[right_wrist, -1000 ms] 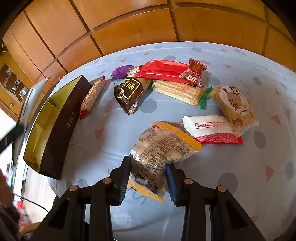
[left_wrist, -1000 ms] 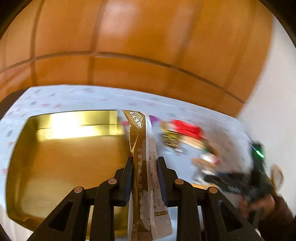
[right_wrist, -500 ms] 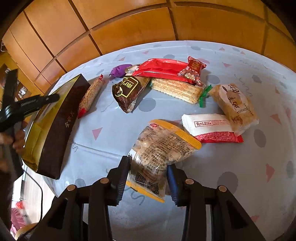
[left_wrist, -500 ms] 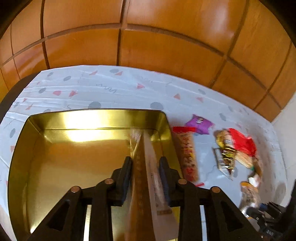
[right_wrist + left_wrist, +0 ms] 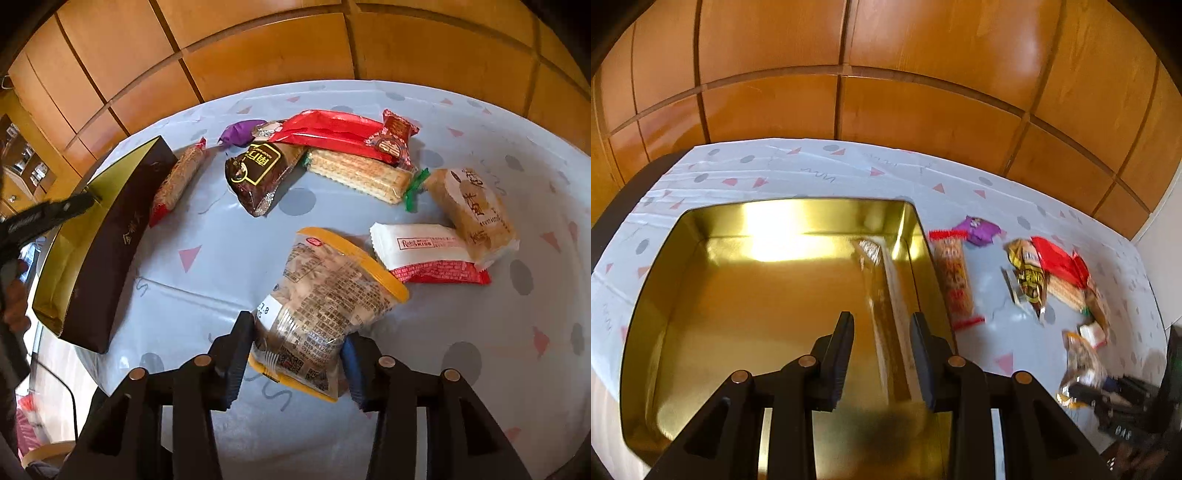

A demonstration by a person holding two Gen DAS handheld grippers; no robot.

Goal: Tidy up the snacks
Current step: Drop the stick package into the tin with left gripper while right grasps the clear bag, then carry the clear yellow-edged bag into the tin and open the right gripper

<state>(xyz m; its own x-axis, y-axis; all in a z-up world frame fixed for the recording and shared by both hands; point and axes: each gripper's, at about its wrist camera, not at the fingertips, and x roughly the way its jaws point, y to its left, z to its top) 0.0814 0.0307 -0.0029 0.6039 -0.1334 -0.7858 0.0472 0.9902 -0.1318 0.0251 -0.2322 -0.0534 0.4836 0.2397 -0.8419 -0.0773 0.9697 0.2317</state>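
My left gripper (image 5: 882,325) is open above the gold tin box (image 5: 701,295). A long brown-and-white snack stick (image 5: 890,321), blurred, sits between the jaws inside the box along its right wall; the jaws stand apart from it. My right gripper (image 5: 297,325) is shut on a clear snack bag with a yellow edge (image 5: 325,302), held over the table. The box (image 5: 110,236) shows dark-sided at the left in the right wrist view, with the left gripper's body (image 5: 40,218) over it.
Loose snacks lie on the patterned tablecloth (image 5: 221,251): a long biscuit stick (image 5: 177,181), a purple candy (image 5: 240,131), a brown pack (image 5: 258,173), a red pack (image 5: 328,131), wafers (image 5: 358,175), a white-red pack (image 5: 424,254), a tan pack (image 5: 472,210). Wood panels stand behind.
My left gripper moved left over the box, lowered the snack stick in and opened, letting it go. My right gripper stays shut on the yellow-edged bag, nearly still.
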